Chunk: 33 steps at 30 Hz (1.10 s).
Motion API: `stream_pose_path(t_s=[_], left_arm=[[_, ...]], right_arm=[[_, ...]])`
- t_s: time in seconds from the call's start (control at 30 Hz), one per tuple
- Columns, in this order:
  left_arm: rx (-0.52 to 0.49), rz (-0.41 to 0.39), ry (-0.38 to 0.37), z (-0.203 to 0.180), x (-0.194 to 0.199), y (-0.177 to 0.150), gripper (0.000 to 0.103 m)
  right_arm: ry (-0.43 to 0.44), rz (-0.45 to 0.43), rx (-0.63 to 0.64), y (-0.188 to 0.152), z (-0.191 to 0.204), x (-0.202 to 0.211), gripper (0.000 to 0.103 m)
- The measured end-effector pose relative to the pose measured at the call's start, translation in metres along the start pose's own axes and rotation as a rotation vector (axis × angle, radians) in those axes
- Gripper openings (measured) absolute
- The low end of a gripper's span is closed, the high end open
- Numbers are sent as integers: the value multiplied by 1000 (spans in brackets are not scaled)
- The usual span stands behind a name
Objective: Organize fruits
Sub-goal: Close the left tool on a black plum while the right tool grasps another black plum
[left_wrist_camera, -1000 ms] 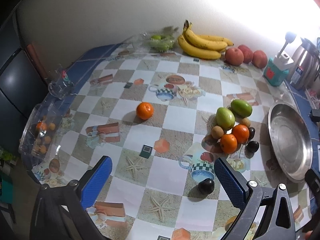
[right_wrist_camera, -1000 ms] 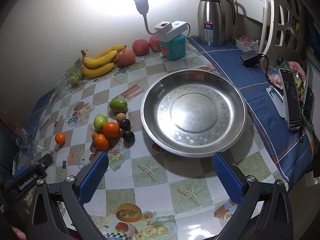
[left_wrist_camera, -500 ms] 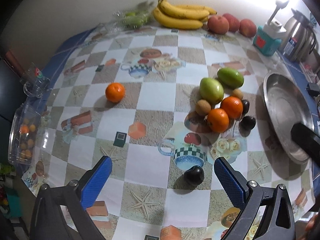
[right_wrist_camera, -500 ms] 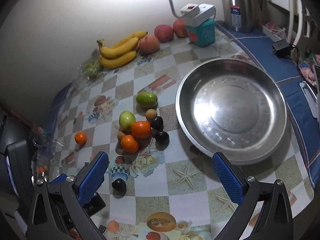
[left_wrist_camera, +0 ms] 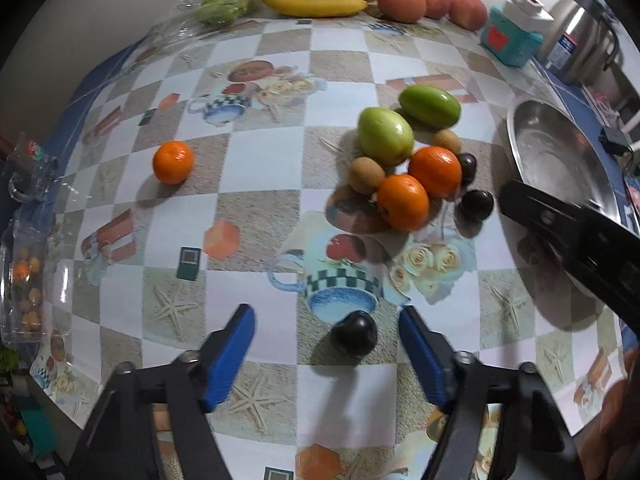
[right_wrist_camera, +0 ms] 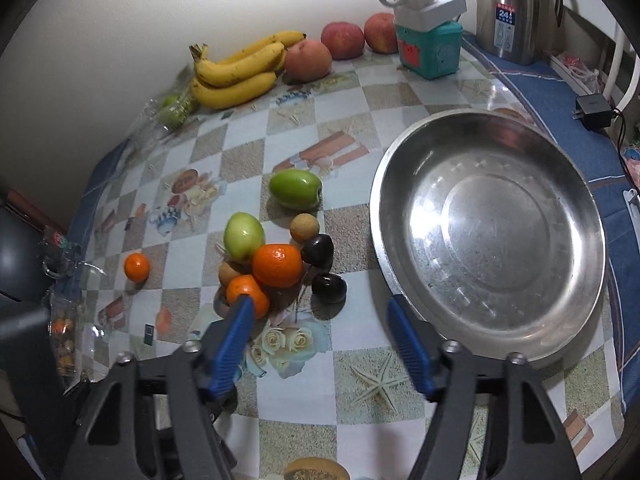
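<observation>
My left gripper (left_wrist_camera: 326, 330) is open, its blue fingers on either side of a lone dark plum (left_wrist_camera: 354, 334) on the tablecloth, not touching it. A cluster of fruit lies beyond: two green mangoes (left_wrist_camera: 385, 135), two oranges (left_wrist_camera: 403, 201), small brown fruits (left_wrist_camera: 366, 175) and dark plums (left_wrist_camera: 476, 205). A single orange (left_wrist_camera: 173, 162) lies apart at the left. My right gripper (right_wrist_camera: 320, 308) is open and empty, low over the table just in front of the cluster (right_wrist_camera: 277, 265), next to the empty steel plate (right_wrist_camera: 488, 236).
Bananas (right_wrist_camera: 236, 72), apples (right_wrist_camera: 344, 40), a teal box with a power strip (right_wrist_camera: 430, 46) and a steel kettle (right_wrist_camera: 516, 8) line the wall. A bagged green fruit (right_wrist_camera: 174, 110) sits at the back left. Clear plastic containers (left_wrist_camera: 24, 272) stand at the table's left edge.
Both grippers have moved forward and lower toward the table. The left one has closed in around the lone plum; the right one has neared the fruit cluster.
</observation>
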<state>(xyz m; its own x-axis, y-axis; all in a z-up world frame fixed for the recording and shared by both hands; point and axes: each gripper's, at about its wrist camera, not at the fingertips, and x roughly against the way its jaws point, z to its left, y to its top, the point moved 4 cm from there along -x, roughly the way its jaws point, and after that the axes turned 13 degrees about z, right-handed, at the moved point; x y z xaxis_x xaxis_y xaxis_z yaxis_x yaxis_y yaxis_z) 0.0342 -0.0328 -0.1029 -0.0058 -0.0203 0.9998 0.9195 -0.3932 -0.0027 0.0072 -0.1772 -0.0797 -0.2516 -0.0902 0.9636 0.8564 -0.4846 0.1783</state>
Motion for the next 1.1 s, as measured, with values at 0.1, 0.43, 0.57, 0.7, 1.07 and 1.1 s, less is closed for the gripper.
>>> stream_pose_path(t_s=[0.1, 0.43, 0.57, 0.7, 1.07, 1.1], left_arm=[[-20, 23, -26, -5, -3, -2, 60], [-52, 76, -36, -14, -11, -7, 27], [-64, 70, -28, -19, -13, -5, 26], [-55, 47, -34, -17, -7, 1, 26], [54, -58, -69, 10, 13, 36, 26], [64, -66, -74, 14, 14, 37, 26]], right_arm=[[-20, 19, -4, 3, -1, -8, 49], [-74, 58, 12, 10, 0, -27, 31], [-80, 73, 15, 12, 0, -33, 29], [-86, 80, 17, 14, 1, -38, 28], [-80, 96, 13, 20, 2, -47, 24], [-79, 96, 13, 21, 3, -47, 23]])
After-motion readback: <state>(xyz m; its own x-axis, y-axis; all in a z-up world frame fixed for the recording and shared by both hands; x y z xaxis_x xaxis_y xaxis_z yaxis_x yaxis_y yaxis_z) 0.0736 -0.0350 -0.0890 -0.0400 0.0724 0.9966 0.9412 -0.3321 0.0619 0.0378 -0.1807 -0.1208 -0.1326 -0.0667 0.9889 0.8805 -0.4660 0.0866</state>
